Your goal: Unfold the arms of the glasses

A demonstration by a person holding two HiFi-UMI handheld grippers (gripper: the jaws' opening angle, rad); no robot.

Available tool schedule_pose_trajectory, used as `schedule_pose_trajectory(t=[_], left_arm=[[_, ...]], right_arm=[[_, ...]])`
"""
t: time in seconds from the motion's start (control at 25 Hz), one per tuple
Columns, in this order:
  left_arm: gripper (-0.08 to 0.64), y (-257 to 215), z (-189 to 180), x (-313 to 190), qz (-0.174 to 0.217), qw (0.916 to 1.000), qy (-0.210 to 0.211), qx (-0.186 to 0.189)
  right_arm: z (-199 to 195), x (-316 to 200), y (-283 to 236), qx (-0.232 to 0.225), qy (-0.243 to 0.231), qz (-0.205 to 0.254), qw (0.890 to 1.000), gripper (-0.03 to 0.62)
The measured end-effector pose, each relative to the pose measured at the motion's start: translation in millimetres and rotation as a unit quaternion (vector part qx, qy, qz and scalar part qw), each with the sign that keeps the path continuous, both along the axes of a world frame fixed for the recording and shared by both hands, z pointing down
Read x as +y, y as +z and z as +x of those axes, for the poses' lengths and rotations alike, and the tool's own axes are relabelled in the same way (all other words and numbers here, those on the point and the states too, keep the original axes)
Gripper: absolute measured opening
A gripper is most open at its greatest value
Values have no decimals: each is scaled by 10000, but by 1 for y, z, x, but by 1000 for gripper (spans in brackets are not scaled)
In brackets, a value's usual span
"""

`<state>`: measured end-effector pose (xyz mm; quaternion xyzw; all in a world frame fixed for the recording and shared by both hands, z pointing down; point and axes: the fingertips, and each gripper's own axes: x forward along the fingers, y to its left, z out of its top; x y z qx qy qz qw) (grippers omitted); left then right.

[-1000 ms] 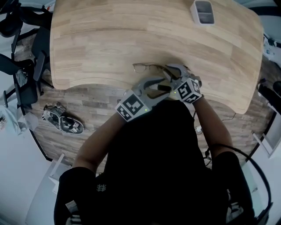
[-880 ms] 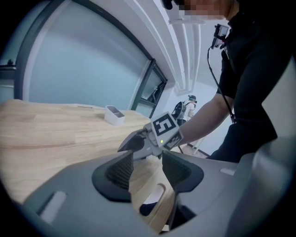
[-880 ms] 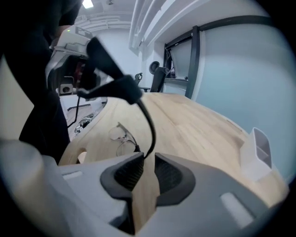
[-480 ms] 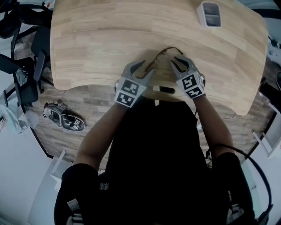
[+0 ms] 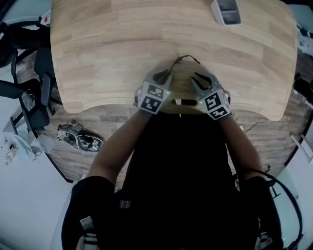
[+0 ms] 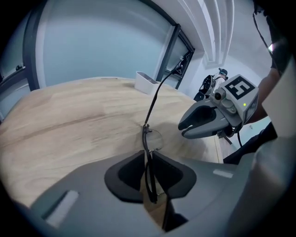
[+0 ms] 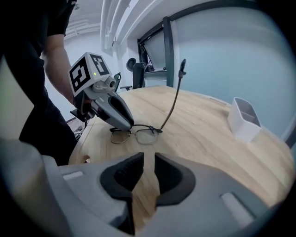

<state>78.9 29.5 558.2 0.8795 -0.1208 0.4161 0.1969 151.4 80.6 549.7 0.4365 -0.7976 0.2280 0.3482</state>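
Observation:
Thin dark-rimmed glasses stand on their lenses near the wooden table's front edge. One arm is swung out and points up and away. My left gripper has just been closing, and its pads now press on the frame's left end. In the head view the left gripper is at the glasses. My right gripper hovers just short of the lenses with a narrow gap and nothing between its jaws. The right gripper sits to the right of the frame.
A white rectangular tray stands at the table's far edge, also in the right gripper view as the tray. Dark chairs and a pair of shoes are on the floor at the left.
My left gripper swung out from beside the right one to the glasses' left end, came down and closed on the frame. The glasses turned, and one arm now sticks up.

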Motion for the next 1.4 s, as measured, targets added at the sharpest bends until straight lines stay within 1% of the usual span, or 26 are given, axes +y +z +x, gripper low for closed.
schedule_pose_trajectory(t=[0.08, 0.24, 0.32, 0.4, 0.44, 0.48, 0.52, 0.64, 0.76, 0.88, 1.04, 1.24, 1.4], left_arm=[[39, 1, 1, -2, -6, 9999, 96, 29], [30, -2, 5, -1, 4, 9997, 236, 116], [29, -7, 5, 0, 43, 9994, 261, 207], [29, -14, 3, 1, 111, 9990, 282, 340], [29, -17, 2, 1, 142, 9986, 297, 409], [29, -21, 1, 2, 168, 9982, 313, 475], [29, -24, 0, 2, 191, 9978, 328, 536], [29, -32, -4, 5, 245, 9967, 368, 686], [29, -37, -7, 9, 288, 9954, 422, 805], [29, -41, -8, 14, 308, 9940, 495, 924], [29, -41, -13, 16, 284, 9939, 515, 931], [31, -46, -19, 16, 400, 9934, 511, 950], [50, -56, -27, 18, 523, 9926, 443, 1002]], right_arm=[[-2, -6, -6, -45, 15, 75, 10000, 64], [-6, -14, -17, -240, 91, 185, 9995, 64], [-10, -19, -22, -537, 226, 219, 9981, 64], [-13, -25, -27, -952, 424, 169, 9944, 64], [-15, -28, -28, -1175, 537, 119, 9916, 95], [-16, -31, -30, -1382, 650, 63, 9883, 151], [-17, -33, -30, -1556, 753, 6, 9849, 180], [-19, -38, -30, -1892, 922, -142, 9775, 210], [-28, -41, -36, -2167, 888, -133, 9721, 210], [-40, -45, -44, -2340, 726, -34, 9695, 210], [-53, -50, -61, -2501, 574, 170, 9664, 210], [-65, -47, -77, -2542, 449, 271, 9657, 210], [-72, -44, -86, -2528, 344, 294, 9665, 210]])
